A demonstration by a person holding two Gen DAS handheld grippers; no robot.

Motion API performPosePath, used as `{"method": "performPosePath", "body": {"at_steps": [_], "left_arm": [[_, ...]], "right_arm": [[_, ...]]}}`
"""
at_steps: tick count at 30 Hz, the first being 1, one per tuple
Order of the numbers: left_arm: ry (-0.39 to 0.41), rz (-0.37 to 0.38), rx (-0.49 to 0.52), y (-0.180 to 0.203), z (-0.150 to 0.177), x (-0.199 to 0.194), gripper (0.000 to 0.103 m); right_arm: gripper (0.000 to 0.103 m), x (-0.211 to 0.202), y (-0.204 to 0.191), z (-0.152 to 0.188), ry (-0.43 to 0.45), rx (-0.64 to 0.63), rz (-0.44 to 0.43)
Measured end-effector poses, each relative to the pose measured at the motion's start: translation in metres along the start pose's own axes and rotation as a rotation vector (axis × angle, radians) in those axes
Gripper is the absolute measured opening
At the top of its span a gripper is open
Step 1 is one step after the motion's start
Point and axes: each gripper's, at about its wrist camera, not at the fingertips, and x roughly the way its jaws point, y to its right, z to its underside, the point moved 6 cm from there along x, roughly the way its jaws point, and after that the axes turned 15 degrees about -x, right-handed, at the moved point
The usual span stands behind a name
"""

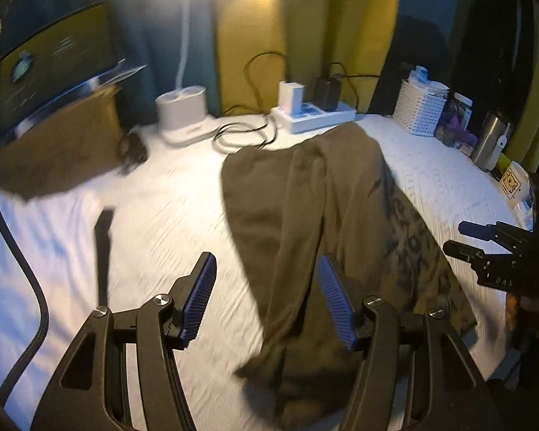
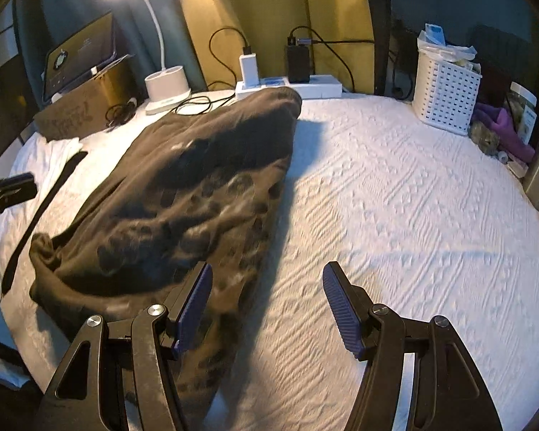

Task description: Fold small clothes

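White textured counter [image 2: 413, 197] under a lit desk lamp [image 2: 161, 54], yellow and dark blue curtains [image 2: 269, 7] behind, white slotted basket [image 2: 445, 100] at right, cardboard box [image 2: 86, 107] at left.

Olive-brown garment [image 2: 169, 194] here, with a darker mottled print across its front. Under it, a white bedspread [image 2: 395, 197] with a raised zigzag weave. Black grippers, ribbed blue pads on the fingers [image 1: 201, 298]. Behind, mustard-yellow curtain [image 1: 305, 36] beside dark blue. White lamp [image 2: 165, 86], white perforated basket [image 2: 445, 97], purple cloth [image 2: 506, 133], brown cardboard box [image 1: 61, 147].
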Motion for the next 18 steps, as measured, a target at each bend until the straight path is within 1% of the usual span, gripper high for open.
{"method": "performPosePath", "body": {"at_steps": [2,8,12,14,18], "left_arm": [[-0.008,0.008,0.020,0.006,-0.008,0.012,0.060],[-0.054,-0.003,0.074,0.021,-0.028,0.055,0.060],[-0.084,0.028,0.113,0.036,-0.040,0.080,0.060],[-0.108,0.058,0.123,0.043,-0.044,0.092,0.060],[-0.119,0.068,0.148,0.054,-0.051,0.111,0.060]], "right_arm": [[0.066,0.003,0.004,-0.005,0.001,0.004,0.000],[0.066,0.016,0.022,-0.014,-0.002,0.030,0.004],[0.066,0.024,0.032,-0.021,0.000,0.050,0.005],[0.066,0.029,0.037,-0.024,0.000,0.056,0.004],[0.066,0.037,0.044,-0.028,-0.003,0.063,-0.004]]}}
